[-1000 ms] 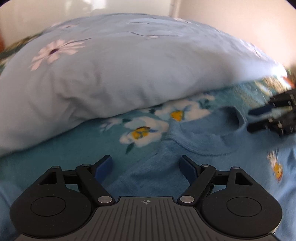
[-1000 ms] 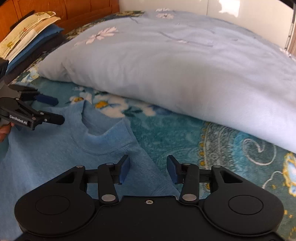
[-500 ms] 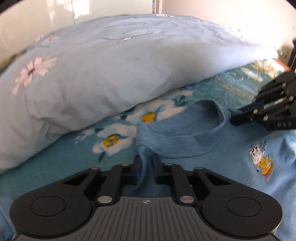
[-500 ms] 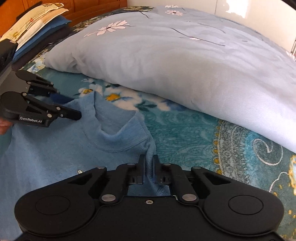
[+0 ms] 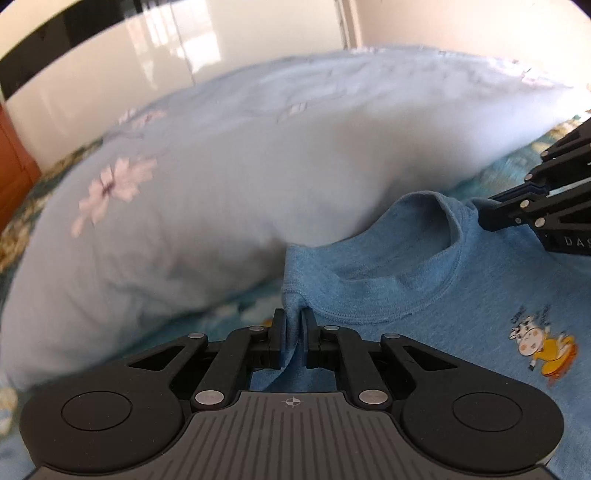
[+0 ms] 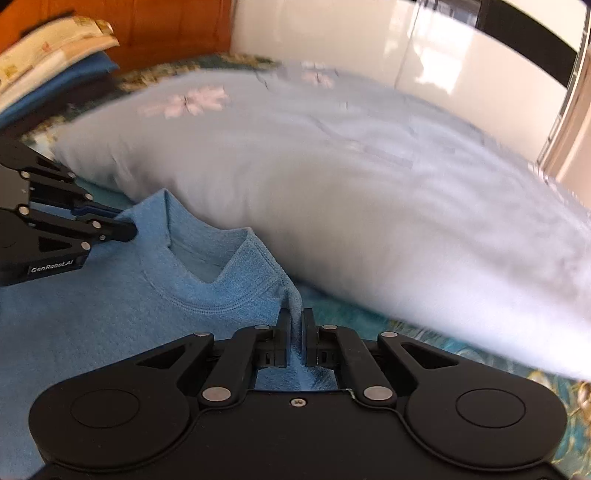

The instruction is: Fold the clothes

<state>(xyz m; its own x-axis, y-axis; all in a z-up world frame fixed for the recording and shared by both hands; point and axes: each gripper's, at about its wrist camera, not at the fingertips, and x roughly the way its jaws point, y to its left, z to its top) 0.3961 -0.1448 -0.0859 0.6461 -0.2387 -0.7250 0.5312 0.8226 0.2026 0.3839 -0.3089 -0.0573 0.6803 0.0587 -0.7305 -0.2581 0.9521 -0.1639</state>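
Two tools, yours: left tool (image 5: 292,328) and right tool (image 6: 293,328) each pinched a shoulder of one blue sweatshirt (image 5: 480,295), raised beside the duvet (image 5: 240,166) on the bed. Soft, light, limp; shoulder seams suited gripping.

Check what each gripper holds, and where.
Both hold the blue fleece sweatshirt: left gripper pinches one shoulder beside the collar, right gripper the other.

Glossy white wardrobe doors (image 6: 424,62), orange wooden headboard (image 6: 166,26), pale duvet (image 5: 240,155) on bed.
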